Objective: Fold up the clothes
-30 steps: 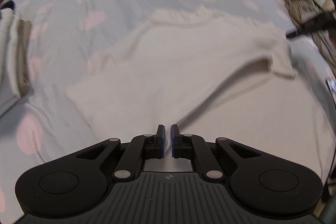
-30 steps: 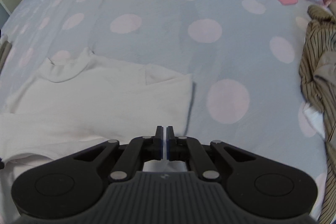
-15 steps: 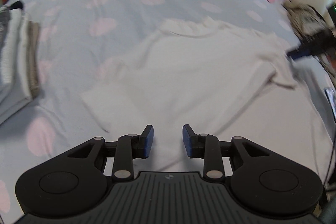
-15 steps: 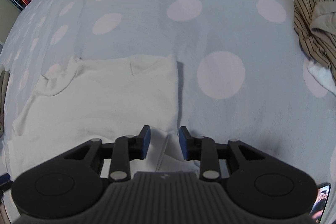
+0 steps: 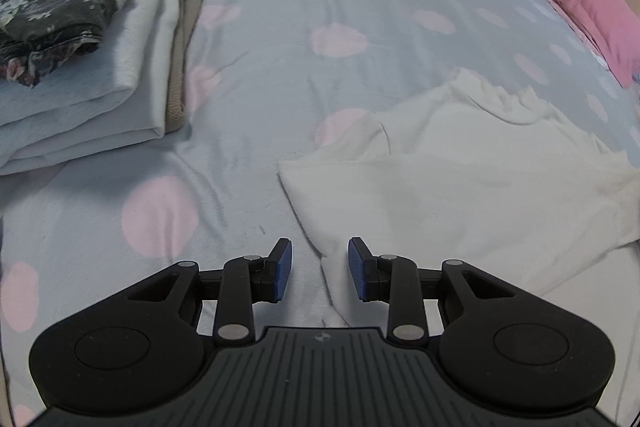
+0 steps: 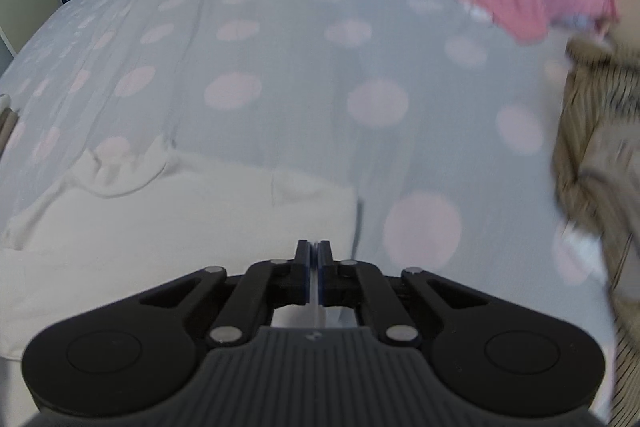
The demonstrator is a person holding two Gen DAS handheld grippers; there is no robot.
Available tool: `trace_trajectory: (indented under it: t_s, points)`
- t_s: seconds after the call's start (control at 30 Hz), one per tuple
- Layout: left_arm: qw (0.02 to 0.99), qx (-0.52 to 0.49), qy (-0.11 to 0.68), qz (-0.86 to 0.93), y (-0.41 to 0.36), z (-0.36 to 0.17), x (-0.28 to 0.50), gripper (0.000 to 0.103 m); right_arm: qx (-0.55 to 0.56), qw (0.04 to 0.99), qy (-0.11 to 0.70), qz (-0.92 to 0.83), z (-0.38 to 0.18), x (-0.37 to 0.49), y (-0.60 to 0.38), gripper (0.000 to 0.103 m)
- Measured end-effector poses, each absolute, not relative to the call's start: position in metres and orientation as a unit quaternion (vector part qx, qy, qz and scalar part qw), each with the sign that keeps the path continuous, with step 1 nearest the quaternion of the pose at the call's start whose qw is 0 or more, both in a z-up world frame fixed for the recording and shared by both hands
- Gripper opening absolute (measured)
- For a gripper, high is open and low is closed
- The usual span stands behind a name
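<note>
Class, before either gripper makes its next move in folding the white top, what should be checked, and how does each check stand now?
1. Right gripper holds the white top: ok. Its jaws have just closed, and a sliver of white cloth shows between them.
2. Left gripper holds the top: not ok. Its jaws have just opened and the top's edge lies between them, unpinched.
3. Top lies smooth: not ok. The collar is ruffled.
4. Folded stack is clear of the top: ok, it lies apart.
5. Striped garment is clear of the top: ok, there is bare bedding between them.
</note>
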State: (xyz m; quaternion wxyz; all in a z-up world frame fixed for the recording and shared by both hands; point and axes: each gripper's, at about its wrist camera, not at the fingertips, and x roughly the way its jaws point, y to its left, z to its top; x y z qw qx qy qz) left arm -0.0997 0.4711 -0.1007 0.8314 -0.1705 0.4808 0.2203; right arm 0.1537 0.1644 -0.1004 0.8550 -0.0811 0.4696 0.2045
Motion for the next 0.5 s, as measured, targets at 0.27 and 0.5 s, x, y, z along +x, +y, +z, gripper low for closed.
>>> trace_trajectory:
  t_s: [0.27,0.5]
  points:
    - [0.834,-0.182,0.467,0.231,0.477,-0.097,-0.105,0.041,-0.082,0.848,0.486,0.192,-0.109,0.162,0.172,0.008]
    - [0.825,-0.208,0.471,0.233,0.488,-0.104,-0.118,0.041,-0.080,0.839,0.507,0.182,-0.117,0.158,0.159,0.015]
